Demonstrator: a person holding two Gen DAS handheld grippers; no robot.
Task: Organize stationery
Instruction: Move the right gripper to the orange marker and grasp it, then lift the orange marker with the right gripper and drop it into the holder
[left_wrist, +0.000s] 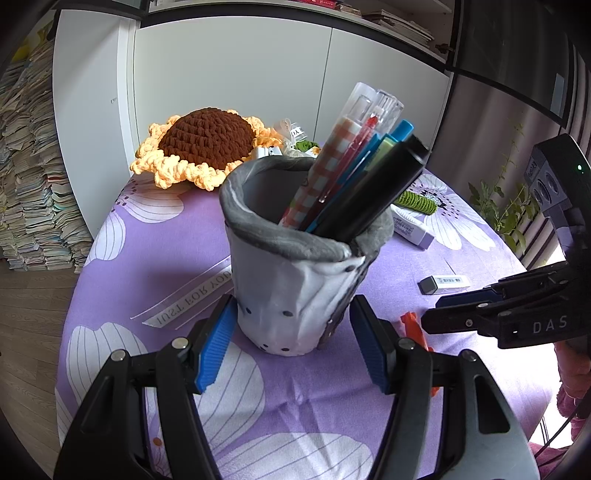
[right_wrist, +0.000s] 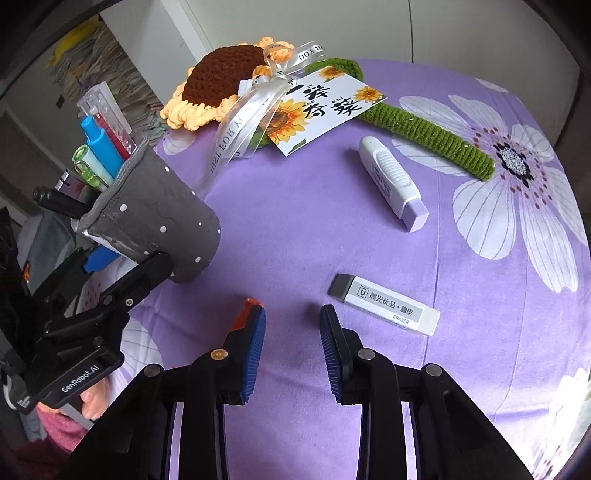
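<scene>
Grey fabric pen cup (left_wrist: 295, 280) upright on purple flowered cloth (right_wrist: 314, 221), full of pens (left_wrist: 354, 173) — left gripper (left_wrist: 291, 328) clamps its base, pads against both sides. Right gripper (right_wrist: 291, 350) hangs over bare cloth, jaws apart, nothing between. Orange item (right_wrist: 245, 314) just beside its left finger. Grey-tipped eraser (right_wrist: 384, 304) nearby; lilac-tipped eraser (right_wrist: 393, 181) further back — both loose.

Left gripper (left_wrist: 293, 332) clamps the base of the pen holder (left_wrist: 295, 280); right gripper (right_wrist: 291, 350) hangs beside it, angled downward, jaws parted and empty
</scene>
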